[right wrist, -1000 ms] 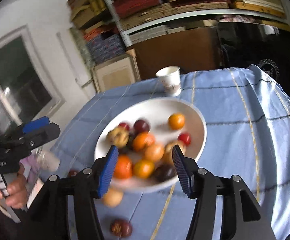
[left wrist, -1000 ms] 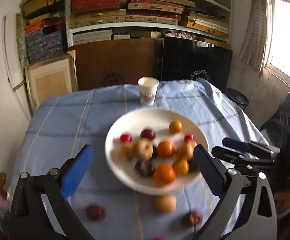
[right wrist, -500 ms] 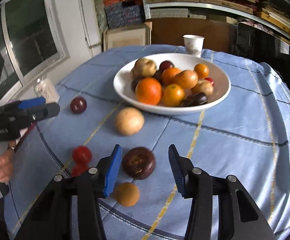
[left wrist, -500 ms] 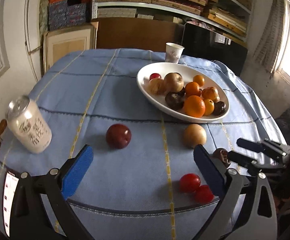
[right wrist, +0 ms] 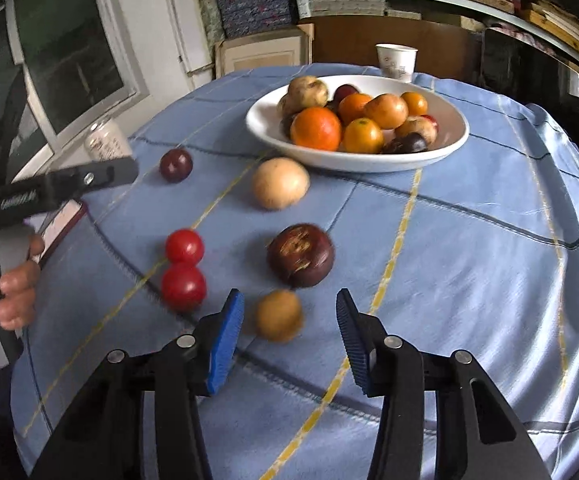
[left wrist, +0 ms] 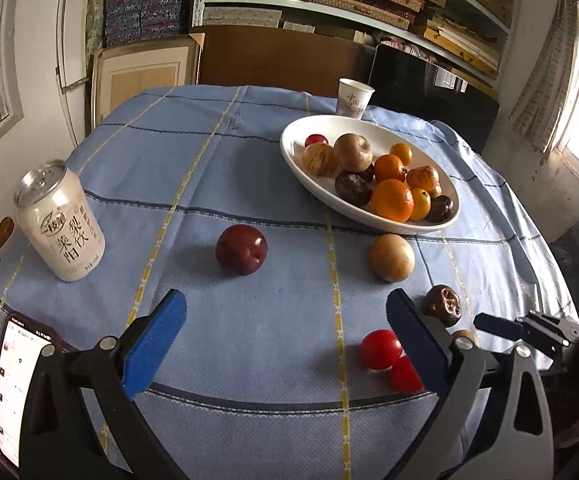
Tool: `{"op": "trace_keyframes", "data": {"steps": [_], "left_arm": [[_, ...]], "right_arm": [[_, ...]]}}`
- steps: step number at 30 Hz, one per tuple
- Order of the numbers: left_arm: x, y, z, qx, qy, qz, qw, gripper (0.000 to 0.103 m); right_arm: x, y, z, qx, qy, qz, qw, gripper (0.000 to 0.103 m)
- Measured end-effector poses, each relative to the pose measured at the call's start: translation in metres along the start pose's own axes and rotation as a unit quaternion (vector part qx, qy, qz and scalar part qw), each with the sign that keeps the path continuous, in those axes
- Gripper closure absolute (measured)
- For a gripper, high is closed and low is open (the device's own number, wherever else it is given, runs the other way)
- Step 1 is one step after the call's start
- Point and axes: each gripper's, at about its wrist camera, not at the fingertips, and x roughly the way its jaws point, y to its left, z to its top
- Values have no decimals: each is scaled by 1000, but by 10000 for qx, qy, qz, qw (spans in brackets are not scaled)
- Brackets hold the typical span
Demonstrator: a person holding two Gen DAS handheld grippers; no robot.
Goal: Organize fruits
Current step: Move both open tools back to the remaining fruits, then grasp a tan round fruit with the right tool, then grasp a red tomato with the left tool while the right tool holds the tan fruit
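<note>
A white bowl (left wrist: 289,148) (right wrist: 453,148) holds several oranges, pears and dark fruits on the blue cloth. Loose on the cloth lie a dark red plum (left wrist: 241,250) (right wrist: 175,165), a pale pear (left wrist: 392,257) (right wrist: 280,184), a dark wrinkled fruit (left wrist: 443,305) (right wrist: 300,255), two red tomatoes (left wrist: 380,349) (right wrist: 184,246) and a small brown fruit (right wrist: 279,315). My left gripper (left wrist: 285,332) is open and empty, near the table's front edge. My right gripper (right wrist: 289,328) is open and empty, with the small brown fruit just ahead between its fingers.
A white drink can (left wrist: 61,222) stands at the left. A phone (left wrist: 13,384) lies at the front left edge. A paper cup (left wrist: 354,97) (right wrist: 396,61) stands behind the bowl. Shelves and boards stand behind the table.
Both grippers have drawn back from over the bowl and dropped towards the table's front edge. The loose fruits have come into view, with the right gripper now close to the small brown fruit.
</note>
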Motion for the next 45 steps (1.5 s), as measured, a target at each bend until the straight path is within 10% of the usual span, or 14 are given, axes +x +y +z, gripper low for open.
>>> {"op": "trace_keyframes", "data": {"steps": [17, 25, 33, 45], "left_arm": [[0, -8, -7, 277, -75, 365, 9989, 5], [-22, -38, -46, -3, 179, -439, 9989, 5], [5, -73, -66, 108, 813, -531, 9952, 47], [23, -79, -56, -45, 916, -477, 9946, 50]], "right_arm": [[-8, -11, 3, 370, -118, 196, 9991, 76], [-22, -34, 5, 806, -353, 80, 9961, 76], [-29, -42, 6, 917, -487, 20, 9946, 76], [-31, -40, 5, 878, -476, 30, 9950, 76]]}}
